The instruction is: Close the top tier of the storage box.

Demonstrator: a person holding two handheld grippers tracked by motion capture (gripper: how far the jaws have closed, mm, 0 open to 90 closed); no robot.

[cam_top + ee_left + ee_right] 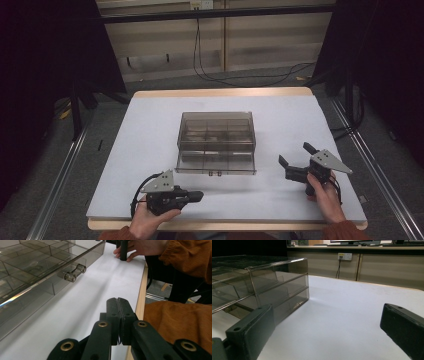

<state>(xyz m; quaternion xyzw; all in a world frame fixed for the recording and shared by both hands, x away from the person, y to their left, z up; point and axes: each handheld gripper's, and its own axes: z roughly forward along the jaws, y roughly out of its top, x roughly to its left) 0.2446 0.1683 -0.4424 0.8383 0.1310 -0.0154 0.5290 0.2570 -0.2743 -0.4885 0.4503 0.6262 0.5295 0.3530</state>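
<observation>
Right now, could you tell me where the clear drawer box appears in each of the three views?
High view: the drawer box sits mid-table, its bottom drawer pulled toward the person.
Left gripper view: upper left, with the drawer handle facing the camera.
Right gripper view: left side, seen corner-on.
Shared landmark: the white tabletop under it.

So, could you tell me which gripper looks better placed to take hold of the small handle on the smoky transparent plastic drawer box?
Probably the left gripper: it lies near the handle at the box's front, but its jaws are shut. The right gripper is open, off to the side.
</observation>
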